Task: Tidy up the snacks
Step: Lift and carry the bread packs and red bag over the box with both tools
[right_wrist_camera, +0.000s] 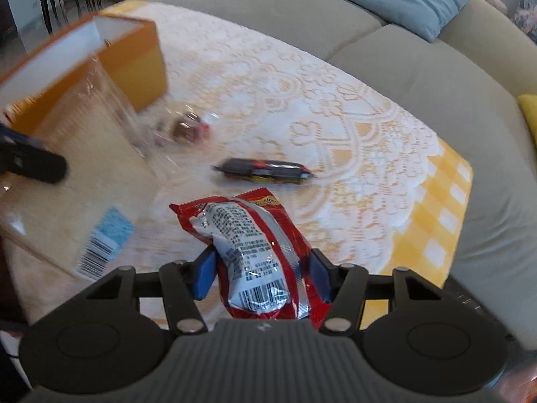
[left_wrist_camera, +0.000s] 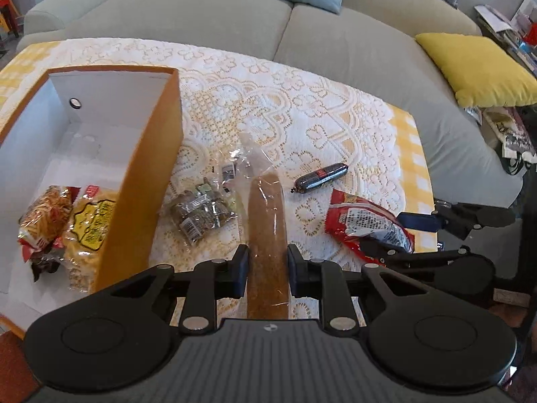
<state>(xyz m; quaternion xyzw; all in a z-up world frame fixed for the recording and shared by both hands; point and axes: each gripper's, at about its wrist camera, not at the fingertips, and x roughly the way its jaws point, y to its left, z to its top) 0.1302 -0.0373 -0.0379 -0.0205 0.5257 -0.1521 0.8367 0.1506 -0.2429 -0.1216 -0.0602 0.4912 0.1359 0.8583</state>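
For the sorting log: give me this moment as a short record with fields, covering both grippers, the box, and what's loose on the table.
left gripper: shut on the long brown snack in clear wrap
right gripper: shut on the red snack packet
orange box: open, holding two snack bags
loose on lace tablecloth: dark sausage stick, clear bag of small wrapped pieces
behind table: grey sofa

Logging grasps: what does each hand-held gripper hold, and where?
Left hand-held gripper: long brown bread loaf in clear plastic, near end. Right hand-held gripper: red foil snack packet, mid-body.
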